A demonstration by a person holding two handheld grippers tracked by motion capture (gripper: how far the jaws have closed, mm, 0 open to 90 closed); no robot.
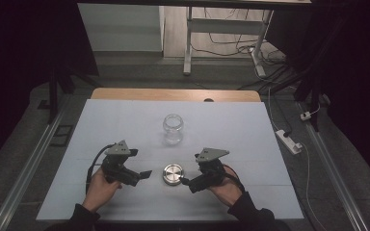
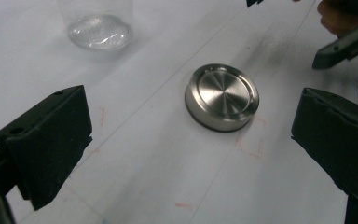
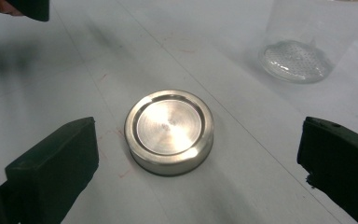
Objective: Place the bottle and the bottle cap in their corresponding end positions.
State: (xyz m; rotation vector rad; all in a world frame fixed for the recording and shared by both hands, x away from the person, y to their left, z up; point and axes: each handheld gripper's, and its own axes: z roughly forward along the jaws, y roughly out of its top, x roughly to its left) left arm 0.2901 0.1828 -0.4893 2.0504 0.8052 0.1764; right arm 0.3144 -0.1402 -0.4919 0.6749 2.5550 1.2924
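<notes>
A round brushed-metal lid (image 1: 173,174) lies flat on the white table sheet (image 1: 125,120) between my two grippers. Behind it stands an empty clear glass jar (image 1: 173,129), upright and uncapped. My left gripper (image 1: 144,175) is just left of the lid, open, its jaws empty. In the left gripper view the lid (image 2: 222,96) lies ahead between wide-spread jaws, the jar's base (image 2: 99,31) at top left. My right gripper (image 1: 187,184) is just right of the lid, open too. In the right gripper view the lid (image 3: 169,130) is close, the jar (image 3: 303,56) at top right.
A wooden table edge (image 1: 173,94) shows beyond the sheet. On the floor to the right lie a white power strip (image 1: 289,141) and cables. A white desk frame (image 1: 226,43) stands far behind. Faint red marks (image 2: 251,143) are on the sheet beside the lid.
</notes>
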